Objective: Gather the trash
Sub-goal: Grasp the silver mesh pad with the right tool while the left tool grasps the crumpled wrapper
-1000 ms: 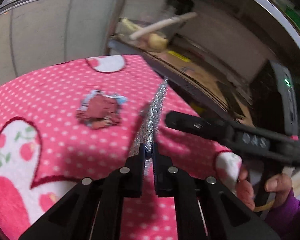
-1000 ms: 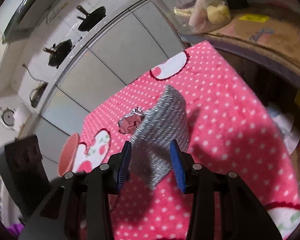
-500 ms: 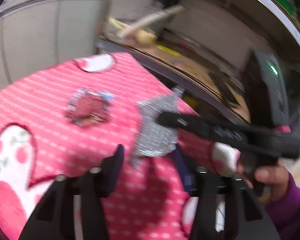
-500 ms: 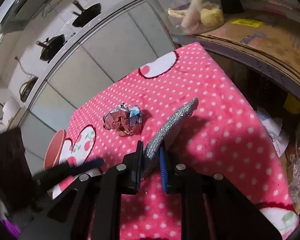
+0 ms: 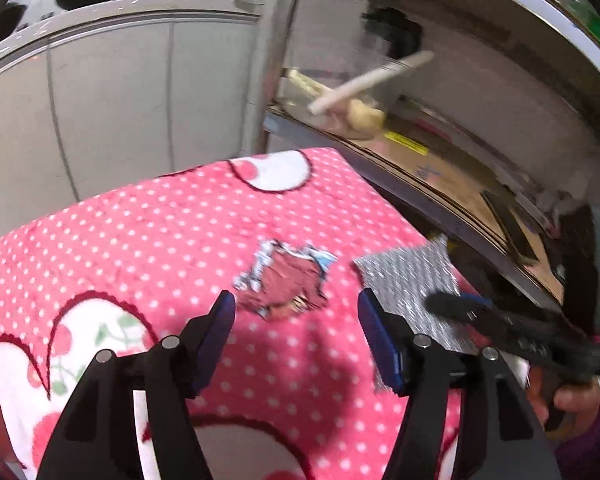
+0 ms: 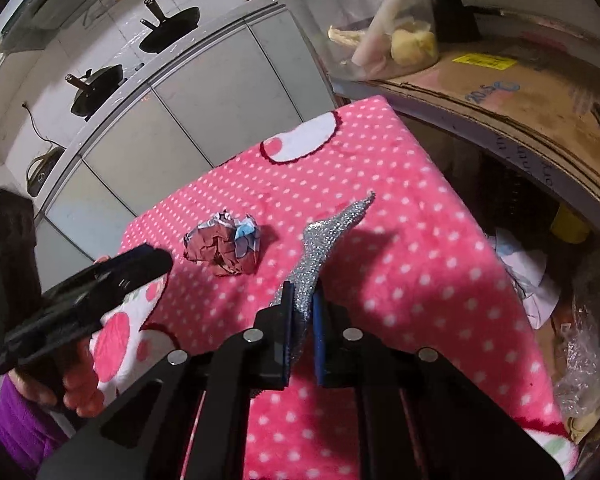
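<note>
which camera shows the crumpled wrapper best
The right wrist view: the crumpled wrapper lies sharp and unobstructed on the pink blanket. The left wrist view shows it blurred, beyond the opening left gripper, with nothing between those jaws.

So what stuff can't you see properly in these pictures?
- Silver wrapper: its lower end sits hidden between the right gripper fingers, right wrist view.
- Same wrapper, left wrist view: the right gripper covers part; blurred.
- Crumpled wrapper: print too crumpled to read.
- Left gripper: jaws opening, nothing between.
- Pink cloth: bottom edge cuts it off.
</note>
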Available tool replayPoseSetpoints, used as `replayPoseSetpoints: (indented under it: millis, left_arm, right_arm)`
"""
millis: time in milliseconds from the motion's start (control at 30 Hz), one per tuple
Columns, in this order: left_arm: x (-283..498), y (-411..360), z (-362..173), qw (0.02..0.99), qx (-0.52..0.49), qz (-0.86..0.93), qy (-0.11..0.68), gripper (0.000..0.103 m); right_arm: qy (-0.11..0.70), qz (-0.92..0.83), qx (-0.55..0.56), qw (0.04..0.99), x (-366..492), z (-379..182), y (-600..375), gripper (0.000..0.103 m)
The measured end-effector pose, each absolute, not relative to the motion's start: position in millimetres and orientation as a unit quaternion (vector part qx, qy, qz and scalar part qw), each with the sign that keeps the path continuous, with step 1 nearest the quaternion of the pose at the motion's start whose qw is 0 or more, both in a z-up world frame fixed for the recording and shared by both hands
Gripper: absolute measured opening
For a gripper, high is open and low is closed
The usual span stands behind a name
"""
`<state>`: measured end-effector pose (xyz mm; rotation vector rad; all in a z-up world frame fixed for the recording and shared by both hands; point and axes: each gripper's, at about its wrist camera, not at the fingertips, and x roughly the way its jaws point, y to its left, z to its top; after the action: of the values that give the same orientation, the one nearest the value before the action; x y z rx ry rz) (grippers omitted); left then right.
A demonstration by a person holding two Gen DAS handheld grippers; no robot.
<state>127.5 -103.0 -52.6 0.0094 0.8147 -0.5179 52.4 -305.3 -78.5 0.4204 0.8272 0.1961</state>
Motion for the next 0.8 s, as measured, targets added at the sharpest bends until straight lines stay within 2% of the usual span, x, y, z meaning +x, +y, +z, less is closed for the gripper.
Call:
replayPoseSetpoints:
  millis: [300, 333, 433, 467, 500, 800]
  left_arm:
    - [151.8, -123.1, -73.5, 0.888, 0.037, -0.206, 0.409, 0.063]
    - [153.2, -125.5, -76.2, 0.887, 0.041, -0.203, 0.412, 0.061]
    - [154.7, -128.9, -83.5, 0.885, 0.045, -0.196, 0.419, 0.049]
    - [153.4, -128.4, -83.6, 0.887, 0.042, -0.195, 0.416, 0.040]
    - [152.3, -128.4, -83.5, 0.889, 0.042, -0.191, 0.414, 0.038]
    - [132.9, -111.1, -61.1, 0.901, 0.001, -0.185, 0.393, 0.036]
  right_arm:
    - [0.398, 0.096, 0.203, 0.890, 48.5, -79.1, -304.7, 0.009]
    - [0.398, 0.096, 0.202, 0.890, 47.7, -78.9, -305.0, 0.009]
    - [0.397, 0.095, 0.202, 0.891, 45.5, -77.7, -306.8, 0.009]
    - [0.396, 0.094, 0.201, 0.891, 45.0, -77.2, -307.5, 0.009]
    - [0.396, 0.094, 0.201, 0.891, 44.2, -76.8, -308.3, 0.009]
    - [0.383, 0.106, 0.198, 0.896, 39.9, -68.0, -306.0, 0.009]
